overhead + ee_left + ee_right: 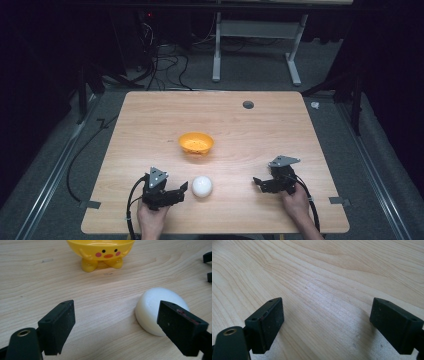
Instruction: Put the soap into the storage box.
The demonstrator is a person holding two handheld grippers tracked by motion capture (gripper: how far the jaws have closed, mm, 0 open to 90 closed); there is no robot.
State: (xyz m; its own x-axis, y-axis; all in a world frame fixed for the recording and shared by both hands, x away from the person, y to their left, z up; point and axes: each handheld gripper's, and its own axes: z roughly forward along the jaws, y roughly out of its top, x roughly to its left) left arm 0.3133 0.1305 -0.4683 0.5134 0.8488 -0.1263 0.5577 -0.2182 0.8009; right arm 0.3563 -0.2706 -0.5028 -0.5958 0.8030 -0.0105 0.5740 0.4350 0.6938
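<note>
The table (150,115) was pale wood with a clear grain and a smooth, matt finish. The chick-faced bowl (100,250) looked like glossy yellow plastic. The white ball (155,307) had a matt, faintly grainy surface. The left gripper (116,325) carried matt black pads with a rubbery look.

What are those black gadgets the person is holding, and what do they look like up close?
Both the left gripper and the right gripper are black, each with two flat, block-shaped jaws with small screw holes. A grey three-cornered plate sits on top of each, and a black cable trails back past each hand.
</note>
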